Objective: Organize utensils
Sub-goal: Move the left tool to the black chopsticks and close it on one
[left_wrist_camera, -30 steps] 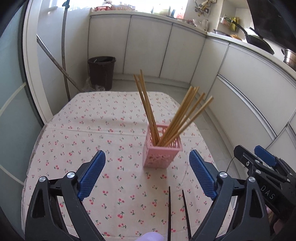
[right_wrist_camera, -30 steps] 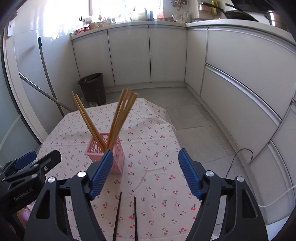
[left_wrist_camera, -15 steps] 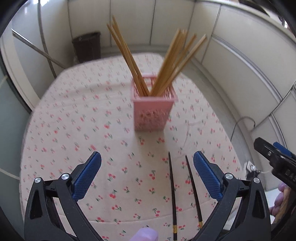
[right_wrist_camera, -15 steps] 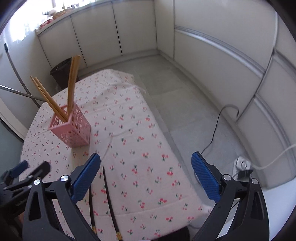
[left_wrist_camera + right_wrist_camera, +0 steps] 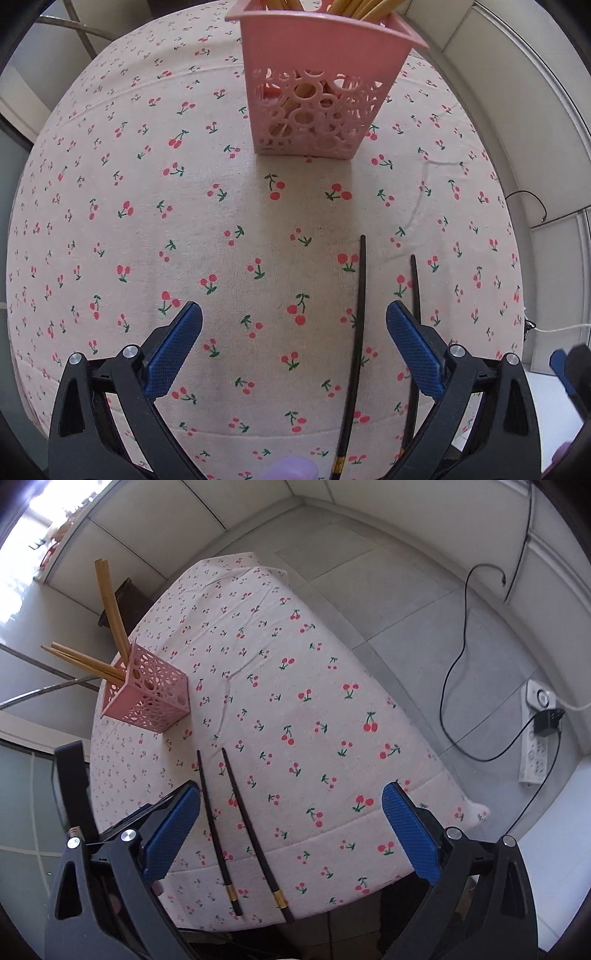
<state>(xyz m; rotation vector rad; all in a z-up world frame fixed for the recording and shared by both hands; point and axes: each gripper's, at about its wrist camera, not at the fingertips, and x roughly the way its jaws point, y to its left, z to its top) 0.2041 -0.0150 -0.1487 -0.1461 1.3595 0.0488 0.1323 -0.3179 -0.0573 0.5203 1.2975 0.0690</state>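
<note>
Within the last second we have dropped both tongs from a level look across the kitchen to a steep look down at the table point(image 5: 110, 206), and the pink holder point(image 5: 317, 92) that stood well off now fills the far edge of the left view. The left tongs point(image 5: 294, 317) have just been opening and now stand spread wide with nothing between the pads but cloth and the left black chopstick point(image 5: 356, 332). The right tongs point(image 5: 291, 801) have likewise just been opening and stand spread, both black chopsticks lying under their gap, none of them pinched. We judge this to be the approach: nothing is picked up yet, and the pair is now within reach.

The two black chopsticks lie flat on the cherry-print cloth, side by side but not touching, thin tips pointing far toward the holder, gold-banded butts point(image 5: 231, 890) at the near table edge. The right chopstick point(image 5: 251, 834) runs slightly askew. The holder stands upright, already bearing wooden chopsticks point(image 5: 110, 602)
</note>
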